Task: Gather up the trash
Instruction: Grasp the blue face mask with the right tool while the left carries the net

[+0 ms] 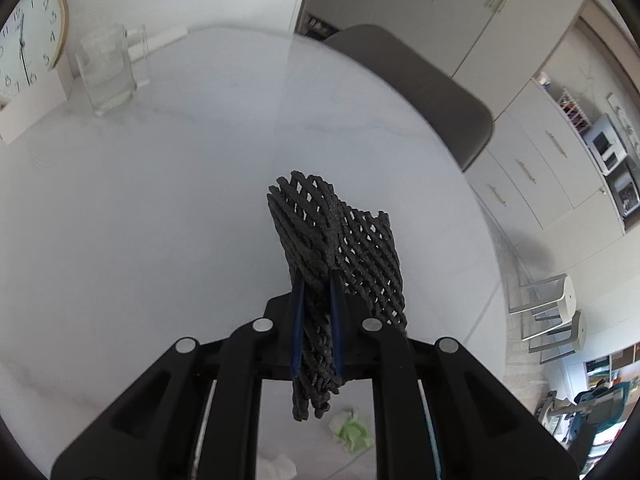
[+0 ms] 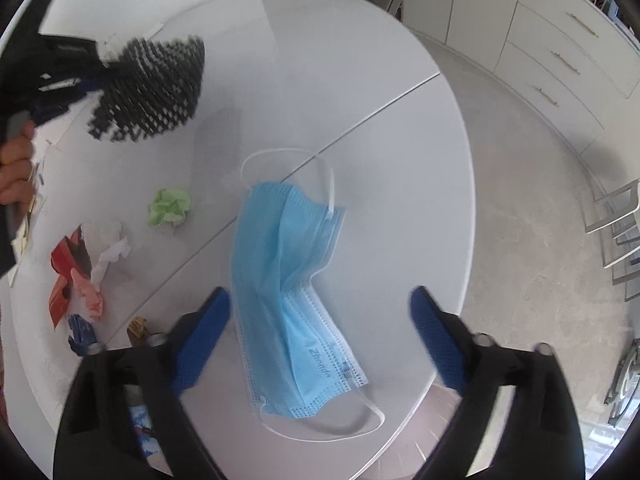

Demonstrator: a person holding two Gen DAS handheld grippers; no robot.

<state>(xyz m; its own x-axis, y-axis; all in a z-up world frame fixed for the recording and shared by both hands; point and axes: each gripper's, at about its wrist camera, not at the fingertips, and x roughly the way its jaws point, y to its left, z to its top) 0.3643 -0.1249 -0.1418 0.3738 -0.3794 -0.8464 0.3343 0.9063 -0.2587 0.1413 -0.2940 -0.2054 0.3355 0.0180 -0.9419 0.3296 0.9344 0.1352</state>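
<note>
My left gripper (image 1: 317,280) is shut on a black foam net sleeve (image 1: 340,240), held up above the white round table (image 1: 140,220); the sleeve sticks out past the blue pads. The right wrist view shows the same sleeve (image 2: 152,88) blurred at upper left in the left gripper (image 2: 86,84), with a hand behind it. A light blue face mask (image 2: 284,280) with white ear loops lies flat on the table. My right gripper (image 2: 320,304) hovers over it, open, one blue finger on each side, neither pad touching it.
A green paper ball (image 2: 170,208), white crumpled tissue (image 2: 110,250), red wrapper (image 2: 66,268) and blue scraps (image 2: 82,330) lie at the table's left. A glass jar (image 1: 106,68) and a clock (image 1: 28,40) stand at the far side. A grey chair (image 1: 420,80) and cabinets lie beyond.
</note>
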